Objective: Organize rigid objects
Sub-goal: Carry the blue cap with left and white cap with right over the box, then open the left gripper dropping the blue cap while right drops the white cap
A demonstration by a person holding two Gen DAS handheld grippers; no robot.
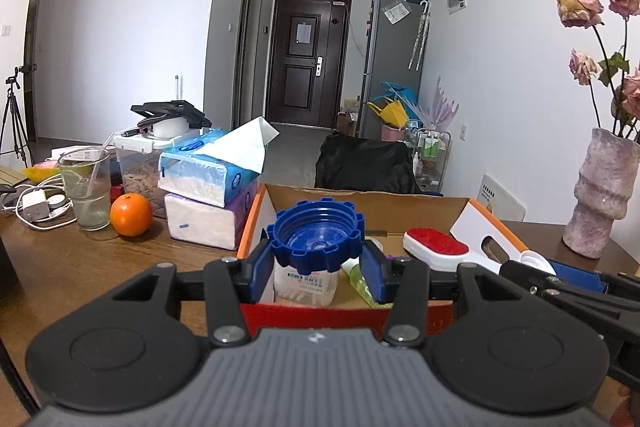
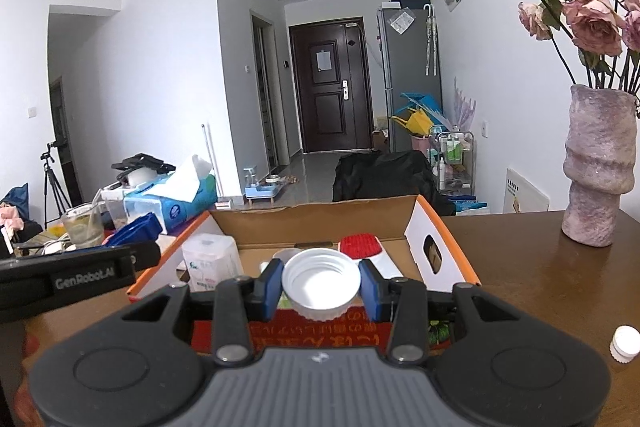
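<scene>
Taking the cardboard box (image 1: 400,205) as the landmark, the clutter to its left, an orange (image 1: 131,214), a glass (image 1: 85,187) and 2 stacked tissue packs (image 1: 208,195), sits on the wooden table (image 1: 80,267) and looks like no part of the sorting. The left gripper (image 1: 318,263) hangs over the box's near left corner with its blue pads clamped on a blue notched cap (image 1: 316,241), held mouth toward the camera, probably so it can be dropped straight in. Below it, inside the box, a clear tub (image 1: 306,285) is half hidden by the cap, and a green item (image 1: 362,283) beside it is too covered to name. Toward the box's far right lies a red-topped brush (image 1: 436,247). The right gripper (image 2: 321,289), over the box's near edge, is closed narrowly on a white cap (image 2: 321,285), likewise poised for release. Right of the box stand a pink vase (image 2: 596,167) and 1 small white cap (image 2: 625,343), cut off at the frame's rim.
</scene>
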